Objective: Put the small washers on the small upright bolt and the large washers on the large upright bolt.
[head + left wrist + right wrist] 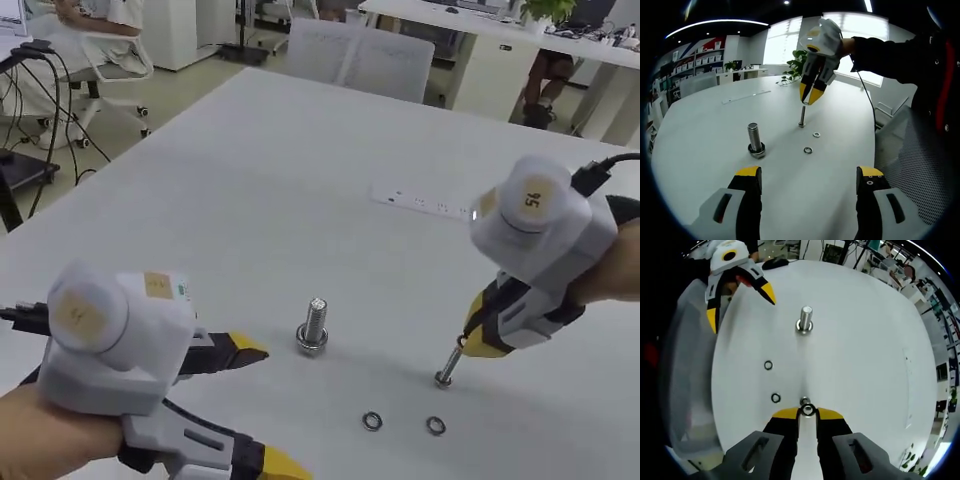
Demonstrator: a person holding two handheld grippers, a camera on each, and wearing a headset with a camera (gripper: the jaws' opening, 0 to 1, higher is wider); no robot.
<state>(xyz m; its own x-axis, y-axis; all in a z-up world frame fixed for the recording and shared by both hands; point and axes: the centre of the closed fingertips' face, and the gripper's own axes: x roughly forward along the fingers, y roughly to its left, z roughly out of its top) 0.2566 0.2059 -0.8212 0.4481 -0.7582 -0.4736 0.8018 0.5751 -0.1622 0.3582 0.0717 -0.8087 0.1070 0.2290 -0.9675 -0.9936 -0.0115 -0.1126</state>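
Observation:
The small upright bolt stands on the white table, a little tilted in the head view. My right gripper is at its top, shut on a small washer. Two more small washers lie flat in front of the bolts. The large upright bolt stands at the middle, and my left gripper is open just left of it, with nothing between its fingers.
A white power strip lies further back on the table. Grey chairs stand at the far edge, and a person sits at the back left. Bare table stretches left of and behind the bolts.

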